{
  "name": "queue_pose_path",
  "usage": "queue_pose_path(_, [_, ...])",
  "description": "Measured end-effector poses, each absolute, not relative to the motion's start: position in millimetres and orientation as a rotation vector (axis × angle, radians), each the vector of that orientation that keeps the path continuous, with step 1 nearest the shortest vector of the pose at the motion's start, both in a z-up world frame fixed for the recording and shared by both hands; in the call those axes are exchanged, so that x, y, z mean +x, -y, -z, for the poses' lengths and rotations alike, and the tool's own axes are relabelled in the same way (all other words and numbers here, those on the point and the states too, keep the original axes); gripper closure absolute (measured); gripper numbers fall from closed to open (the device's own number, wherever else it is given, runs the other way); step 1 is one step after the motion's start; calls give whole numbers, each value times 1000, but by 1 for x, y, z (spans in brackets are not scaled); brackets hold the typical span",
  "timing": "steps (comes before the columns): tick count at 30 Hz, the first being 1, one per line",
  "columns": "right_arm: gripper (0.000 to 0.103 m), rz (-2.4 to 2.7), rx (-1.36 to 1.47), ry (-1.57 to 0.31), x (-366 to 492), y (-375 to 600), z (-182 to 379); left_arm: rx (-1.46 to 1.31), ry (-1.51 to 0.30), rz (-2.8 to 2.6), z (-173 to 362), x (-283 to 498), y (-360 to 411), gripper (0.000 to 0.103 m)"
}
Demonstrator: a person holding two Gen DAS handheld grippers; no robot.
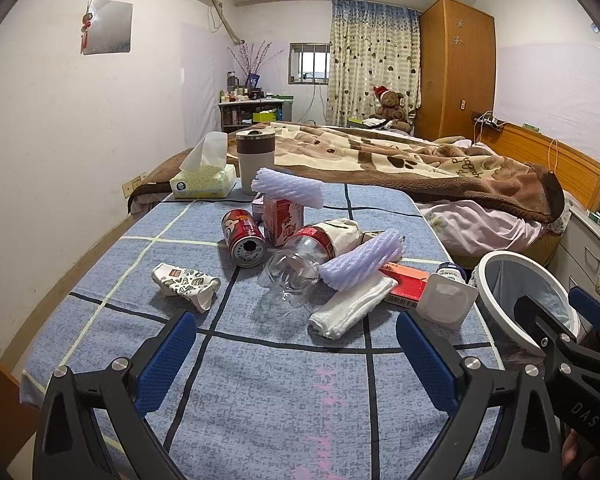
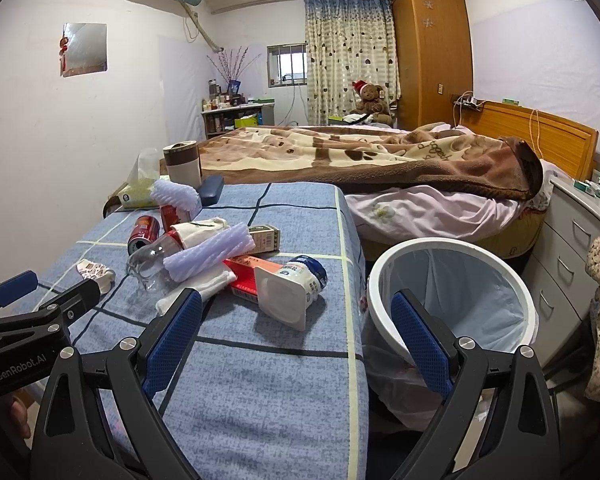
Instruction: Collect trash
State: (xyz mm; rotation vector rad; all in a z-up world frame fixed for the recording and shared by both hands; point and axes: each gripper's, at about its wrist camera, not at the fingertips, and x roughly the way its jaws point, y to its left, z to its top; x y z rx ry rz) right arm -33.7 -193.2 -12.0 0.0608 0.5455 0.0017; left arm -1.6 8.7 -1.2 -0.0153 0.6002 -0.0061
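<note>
Trash lies on a blue checked table cover [image 1: 260, 380]: a red can [image 1: 243, 237] on its side, a clear plastic bottle [image 1: 300, 260], two lilac foam nets [image 1: 362, 264], a crumpled wrapper [image 1: 186, 282], a white folded cloth [image 1: 350, 306], a red box [image 1: 406, 282] and a white yogurt cup [image 2: 292, 290]. A white bin [image 2: 452, 300] with a pale liner stands right of the table. My left gripper [image 1: 296, 354] is open and empty, short of the pile. My right gripper [image 2: 296, 330] is open and empty, between the yogurt cup and the bin.
A tissue box [image 1: 204, 182], a brown-banded cup [image 1: 255, 160] and a small red carton [image 1: 282, 220] stand at the table's far end. A bed with a brown blanket [image 2: 360, 160] lies behind. Drawers [image 2: 568, 264] stand at the right.
</note>
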Motion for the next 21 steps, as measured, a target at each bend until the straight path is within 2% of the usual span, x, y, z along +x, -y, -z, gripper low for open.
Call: queue_pose_path(21, [6, 2, 57, -541, -35, 196, 10, -16, -596, 1, 3, -1, -12, 1])
